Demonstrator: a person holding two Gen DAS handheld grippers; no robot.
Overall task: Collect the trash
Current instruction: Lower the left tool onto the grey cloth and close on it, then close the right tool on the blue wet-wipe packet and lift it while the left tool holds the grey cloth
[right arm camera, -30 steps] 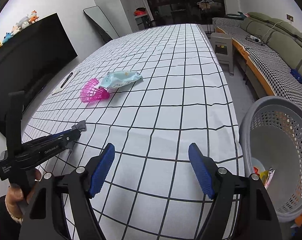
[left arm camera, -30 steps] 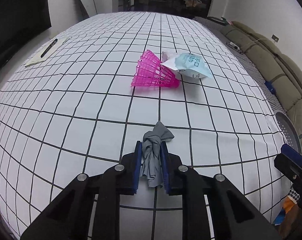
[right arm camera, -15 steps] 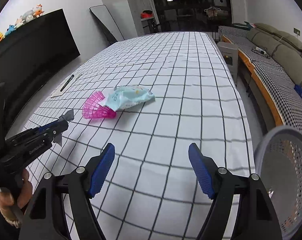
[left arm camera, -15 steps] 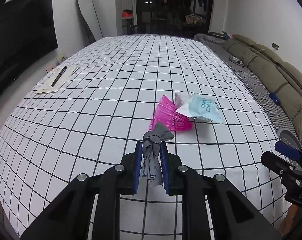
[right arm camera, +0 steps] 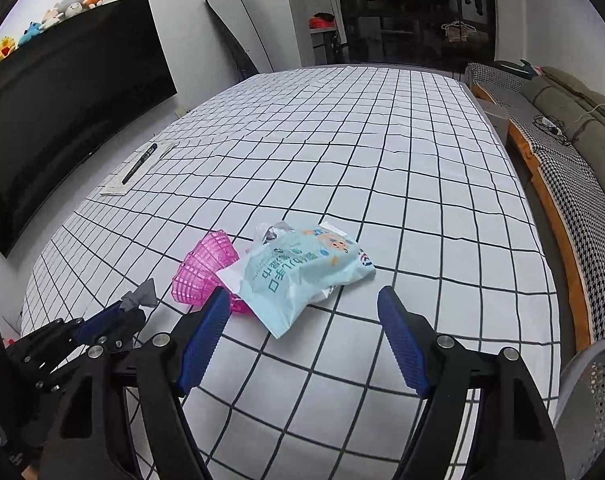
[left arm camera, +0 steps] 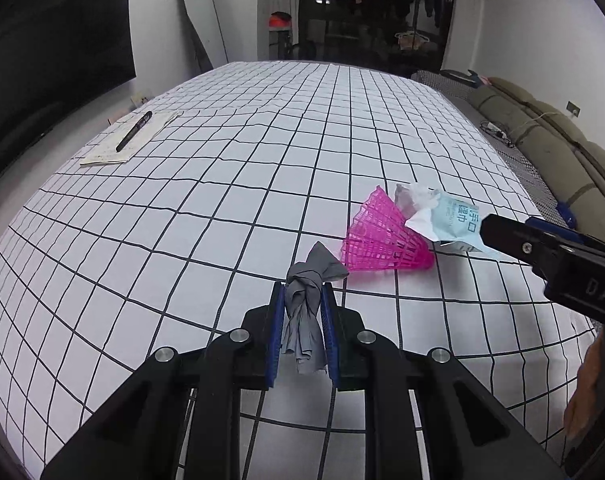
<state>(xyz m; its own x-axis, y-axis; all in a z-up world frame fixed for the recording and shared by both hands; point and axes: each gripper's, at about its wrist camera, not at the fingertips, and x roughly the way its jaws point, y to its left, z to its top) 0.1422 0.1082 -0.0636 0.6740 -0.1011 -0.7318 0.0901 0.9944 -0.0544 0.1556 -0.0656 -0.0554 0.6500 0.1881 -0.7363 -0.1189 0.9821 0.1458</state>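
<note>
My left gripper (left arm camera: 302, 300) is shut on a crumpled grey scrap (left arm camera: 308, 308), held above the checked tablecloth (left arm camera: 222, 200). A pink plastic shuttlecock (left arm camera: 382, 240) lies just ahead and to the right of it, and against that rests a pale blue wet-wipe packet (left arm camera: 450, 220). In the right wrist view my right gripper (right arm camera: 304, 300) stands open right in front of the packet (right arm camera: 302, 276), whose near corner reaches in between the fingertips without touching them. The shuttlecock (right arm camera: 202, 268) lies by the left blue fingertip (right arm camera: 206, 328). The left gripper (right arm camera: 114, 314) with the grey scrap (right arm camera: 142, 296) shows at the lower left.
A pen (left arm camera: 134, 131) lies on a notepad (left arm camera: 114, 150) at the table's far left. A grey perforated basket (right arm camera: 594, 396) stands off the table's near right corner. A sofa (right arm camera: 574, 120) runs along the right side, a dark screen (right arm camera: 62, 120) along the left.
The right gripper has swung left from the basket to the packet and shuttlecock. The left gripper has lifted a little with the grey scrap and turned, so both items have shifted right.
</note>
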